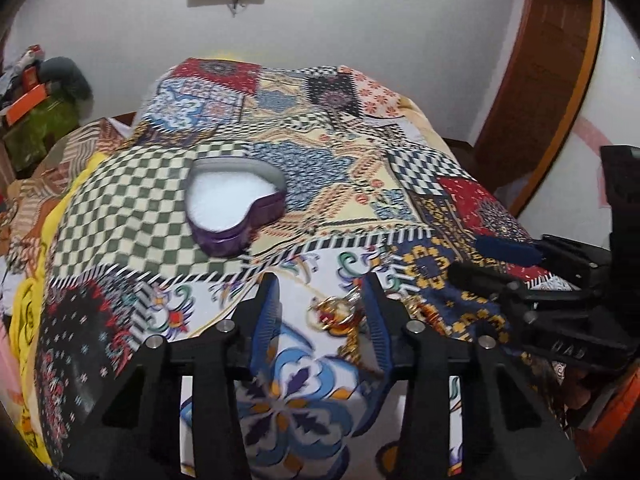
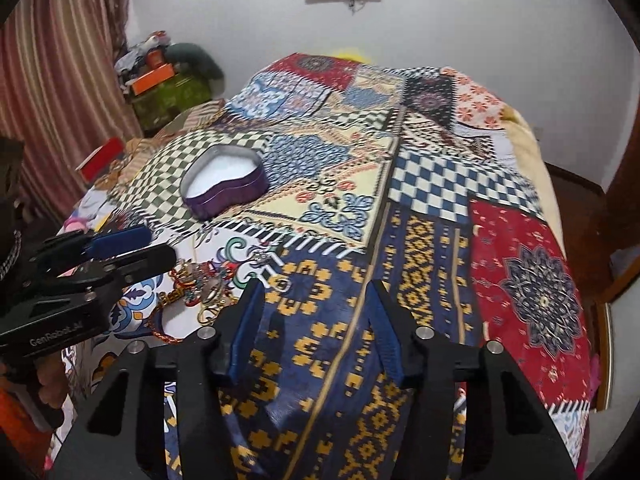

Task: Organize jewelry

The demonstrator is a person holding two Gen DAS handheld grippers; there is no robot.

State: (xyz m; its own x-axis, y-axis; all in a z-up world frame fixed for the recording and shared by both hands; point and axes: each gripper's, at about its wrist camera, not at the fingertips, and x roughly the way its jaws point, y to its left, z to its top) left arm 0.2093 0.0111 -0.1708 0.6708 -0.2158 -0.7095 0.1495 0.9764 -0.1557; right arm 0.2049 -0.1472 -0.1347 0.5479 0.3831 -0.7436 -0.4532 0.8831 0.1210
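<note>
Both claws gape wide and hold nothing, the left claw (image 1: 322, 300) poised over the tangled gold jewelry (image 1: 340, 318) on the patchwork bed cover (image 1: 120, 208), the right claw (image 2: 316, 320) beside it, presumably for the nearby open heart-shaped tin (image 1: 234, 210).

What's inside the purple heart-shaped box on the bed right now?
The purple heart-shaped box sits open on the patterned bedspread, showing only a plain white lining; no jewelry is visible inside. Its near wall hides the front strip of the floor.
</note>
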